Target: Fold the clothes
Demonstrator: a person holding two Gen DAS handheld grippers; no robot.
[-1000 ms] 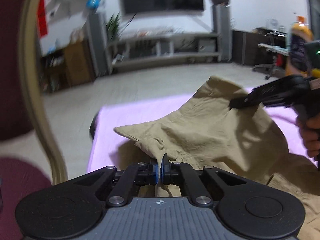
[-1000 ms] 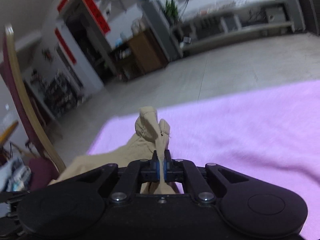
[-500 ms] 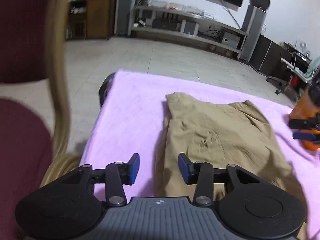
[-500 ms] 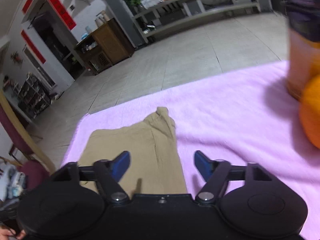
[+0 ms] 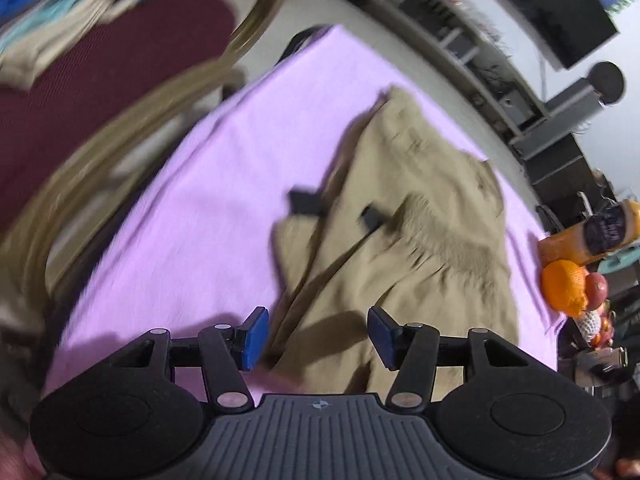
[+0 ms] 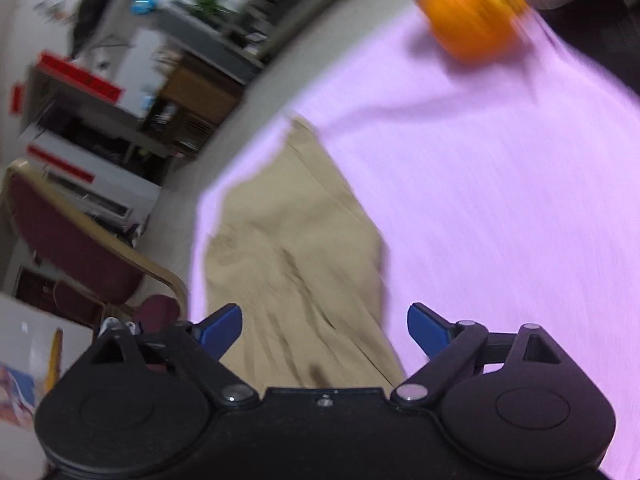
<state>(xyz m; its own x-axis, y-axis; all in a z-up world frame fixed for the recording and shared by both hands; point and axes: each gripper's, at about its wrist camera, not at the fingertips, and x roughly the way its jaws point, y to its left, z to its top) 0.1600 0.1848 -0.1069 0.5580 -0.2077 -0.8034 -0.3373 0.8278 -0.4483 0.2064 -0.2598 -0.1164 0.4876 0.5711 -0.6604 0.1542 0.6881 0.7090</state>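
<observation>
Beside khaki garment [image 5: 416, 240], orange [image 5: 562, 286], chair [image 6: 72, 240]

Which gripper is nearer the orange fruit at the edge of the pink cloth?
Probably right, though blur makes this uncertain. The right gripper hangs open over the khaki garment, orange fruit ahead. The left gripper, also open, sees it far off to its right.

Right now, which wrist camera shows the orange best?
The left wrist view: the orange sits fairly sharp at the right edge of the purple cloth, beside an orange bottle. The right wrist view shows it only as a motion-blurred blob.
</observation>
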